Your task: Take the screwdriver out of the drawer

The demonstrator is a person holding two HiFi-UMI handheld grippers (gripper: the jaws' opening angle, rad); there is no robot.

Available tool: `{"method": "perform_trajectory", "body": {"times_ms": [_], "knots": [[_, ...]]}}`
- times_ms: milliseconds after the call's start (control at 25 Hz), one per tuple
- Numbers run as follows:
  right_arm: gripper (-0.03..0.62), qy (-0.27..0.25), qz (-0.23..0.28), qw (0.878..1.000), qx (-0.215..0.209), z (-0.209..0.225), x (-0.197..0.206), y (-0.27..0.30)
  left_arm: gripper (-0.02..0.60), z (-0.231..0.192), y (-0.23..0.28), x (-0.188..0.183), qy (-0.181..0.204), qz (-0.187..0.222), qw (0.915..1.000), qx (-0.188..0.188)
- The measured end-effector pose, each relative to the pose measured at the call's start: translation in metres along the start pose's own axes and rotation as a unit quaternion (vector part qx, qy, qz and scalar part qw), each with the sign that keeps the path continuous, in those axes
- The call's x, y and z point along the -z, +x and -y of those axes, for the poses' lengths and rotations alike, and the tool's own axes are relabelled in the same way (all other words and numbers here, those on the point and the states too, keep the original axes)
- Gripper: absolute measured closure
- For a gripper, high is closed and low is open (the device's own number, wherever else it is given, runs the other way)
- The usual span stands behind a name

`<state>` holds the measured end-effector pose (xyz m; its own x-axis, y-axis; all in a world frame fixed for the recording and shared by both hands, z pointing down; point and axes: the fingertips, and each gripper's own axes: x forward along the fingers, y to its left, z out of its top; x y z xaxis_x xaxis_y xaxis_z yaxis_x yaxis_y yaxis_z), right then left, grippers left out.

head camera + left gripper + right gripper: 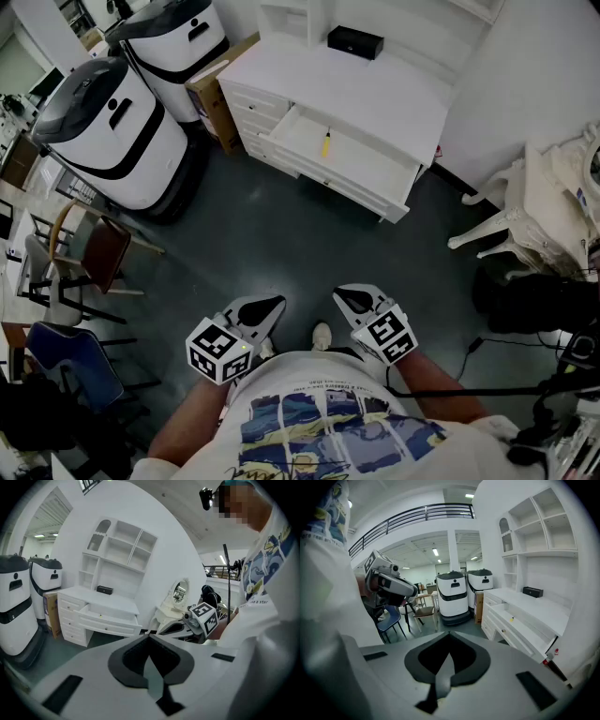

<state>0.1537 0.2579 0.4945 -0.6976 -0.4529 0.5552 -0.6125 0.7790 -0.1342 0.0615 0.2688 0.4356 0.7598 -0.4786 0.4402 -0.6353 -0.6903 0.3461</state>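
The white desk (375, 94) is standing well ahead of both tools, with open grey floor (281, 234) lying between. Its smooth white drawer (370, 164) is hanging open, front edge facing the tools. The left tool (277, 303) and right tool (340, 297) are hovering side by side, both pinched fully together and gripping nothing. The slim yellow-handled screwdriver (326, 142) is lying inside that drawer, far ahead of them.

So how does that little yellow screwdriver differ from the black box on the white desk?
The screwdriver shows yellow; the black box is dark all over. The screwdriver is slim and stick-like, while the black box is squat, rectangular and plainly bigger. The screwdriver lies inside the open drawer, whereas the black box sits up on the desk top, further back. Both lie flat on white surfaces, with nothing touching them.
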Motion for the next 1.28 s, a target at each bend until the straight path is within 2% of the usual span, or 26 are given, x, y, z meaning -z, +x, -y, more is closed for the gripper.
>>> {"method": "perform_trajectory", "body": {"times_ms": [440,720,1000,1040,1120,1280], "knots": [[0.569,0.005,-0.010,1.000,-0.013,0.015,0.018,-0.001,0.568,0.000,0.017,-0.004,-0.003,0.005,0.9999,-0.015],[0.569,0.029,-0.007,0.999,-0.012,0.038,0.011,0.030,0.568,-0.035,0.024,-0.012,-0.011,0.002,0.9998,-0.016],[0.563,0.046,-0.029,0.998,0.039,0.080,-0.021,0.089,0.568,-0.116,0.037,-0.045,0.007,0.010,0.9997,0.020],[0.552,0.052,-0.033,0.997,0.050,0.087,-0.028,0.098,0.566,-0.129,0.038,-0.053,0.011,0.013,0.9995,0.028],[0.463,0.065,-0.034,0.995,0.075,0.104,-0.045,0.115,0.566,-0.154,0.039,-0.071,0.019,0.018,0.9986,0.047],[0.482,0.090,-0.029,0.987,0.131,0.140,-0.072,0.147,0.566,-0.198,0.033,-0.090,0.040,0.012,0.9960,0.079]]}}
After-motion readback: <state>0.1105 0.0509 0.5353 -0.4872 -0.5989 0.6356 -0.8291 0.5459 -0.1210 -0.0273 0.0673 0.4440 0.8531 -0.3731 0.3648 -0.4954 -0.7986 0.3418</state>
